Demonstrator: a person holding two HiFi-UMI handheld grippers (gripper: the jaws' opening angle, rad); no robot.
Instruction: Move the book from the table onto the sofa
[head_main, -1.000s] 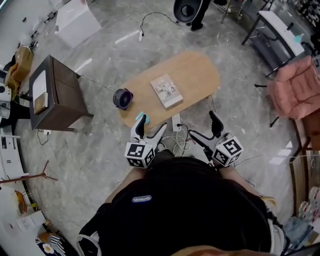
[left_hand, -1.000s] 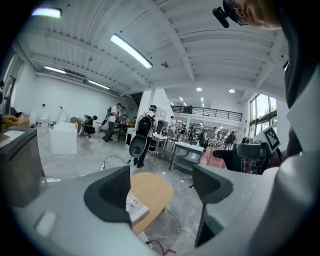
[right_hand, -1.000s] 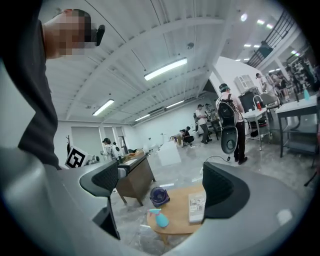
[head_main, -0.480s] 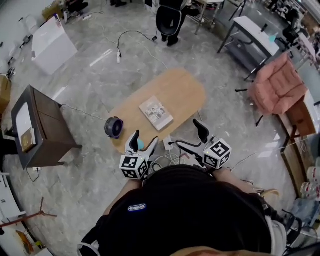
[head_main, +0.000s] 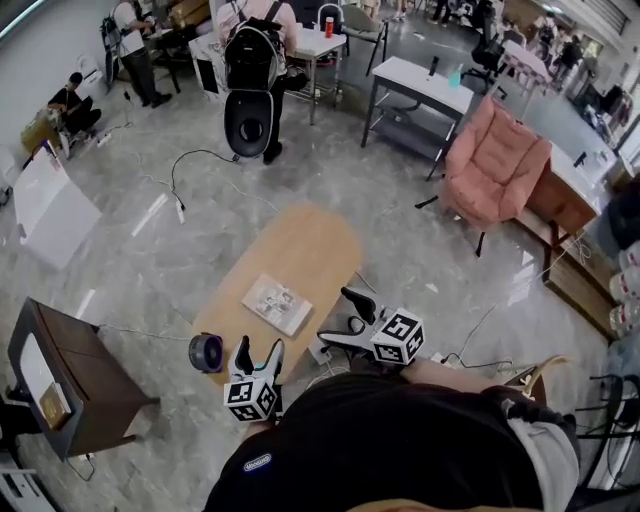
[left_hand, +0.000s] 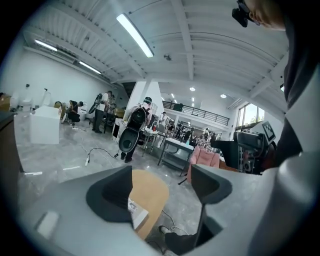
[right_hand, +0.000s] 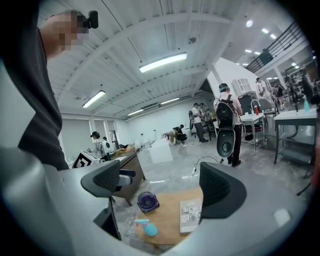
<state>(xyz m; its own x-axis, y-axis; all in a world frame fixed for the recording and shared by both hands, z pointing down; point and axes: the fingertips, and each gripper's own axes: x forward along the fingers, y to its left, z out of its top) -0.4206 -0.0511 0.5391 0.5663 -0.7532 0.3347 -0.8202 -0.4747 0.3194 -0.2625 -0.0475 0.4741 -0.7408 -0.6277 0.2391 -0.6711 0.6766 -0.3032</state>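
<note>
The book (head_main: 277, 304) lies flat on the oval wooden table (head_main: 300, 245), toward its near end. The right gripper view shows the book (right_hand: 190, 216) between the jaws; in the left gripper view the book (left_hand: 136, 212) peeks past the left jaw. A pink sofa (head_main: 495, 165) stands at the far right, also in the left gripper view as the sofa (left_hand: 204, 156). My left gripper (head_main: 258, 348) is open and empty at the table's near edge. My right gripper (head_main: 338, 317) is open and empty just right of the book, apart from it.
A purple fan (head_main: 206, 352) and a teal spray bottle (right_hand: 146, 227) sit at the table's near end. A dark cabinet (head_main: 60, 385) stands at the left. Cables (head_main: 180, 190) run over the floor. A person with a backpack (head_main: 250, 80) and desks (head_main: 420, 90) are beyond.
The head view has tilted up, so the table and both grippers sit lower in frame and more of the room shows. The book has not moved on the table.
</note>
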